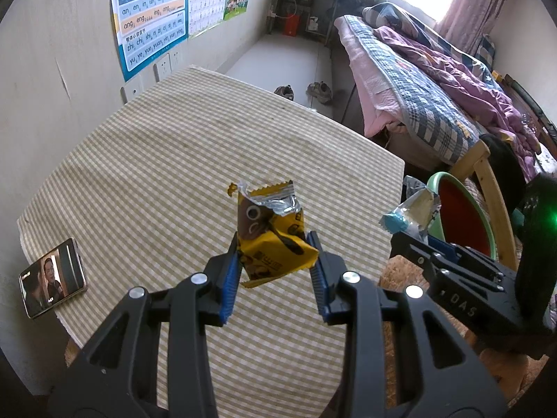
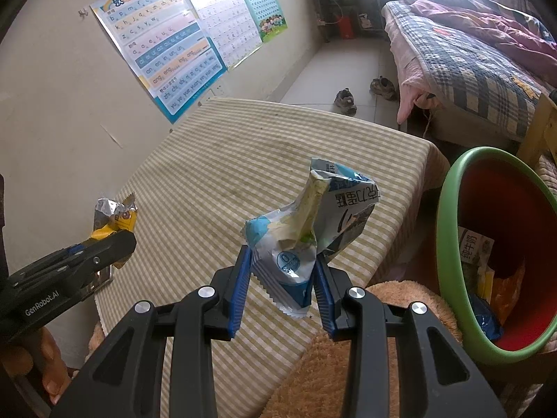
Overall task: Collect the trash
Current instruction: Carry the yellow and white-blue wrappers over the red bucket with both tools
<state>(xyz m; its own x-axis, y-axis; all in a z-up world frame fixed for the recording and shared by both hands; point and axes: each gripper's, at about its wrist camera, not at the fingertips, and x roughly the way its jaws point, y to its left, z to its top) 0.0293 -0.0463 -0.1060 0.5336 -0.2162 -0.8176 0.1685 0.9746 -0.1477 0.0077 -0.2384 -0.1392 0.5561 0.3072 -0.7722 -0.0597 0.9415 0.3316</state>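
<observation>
The left hand-held gripper (image 1: pixel 275 261) is clamped on a yellow wrapper (image 1: pixel 269 240) above the bench (image 1: pixel 156 160); the right hand-held gripper (image 2: pixel 282 275) pinches a white-blue wrapper (image 2: pixel 296 244) near the bench's right edge, beside the bin (image 2: pixel 449 216).

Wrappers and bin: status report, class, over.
Left gripper shut on yellow wrapper. Right gripper shut on blue-white wrapper. Bin at right, part-filled. Nothing in the way.

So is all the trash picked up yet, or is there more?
Some wrappers already lie in the bin. The left gripper holds a yellow wrapper, the right gripper a blue-white wrapper; both still need dropping in. No other trash shows on the table.
</observation>
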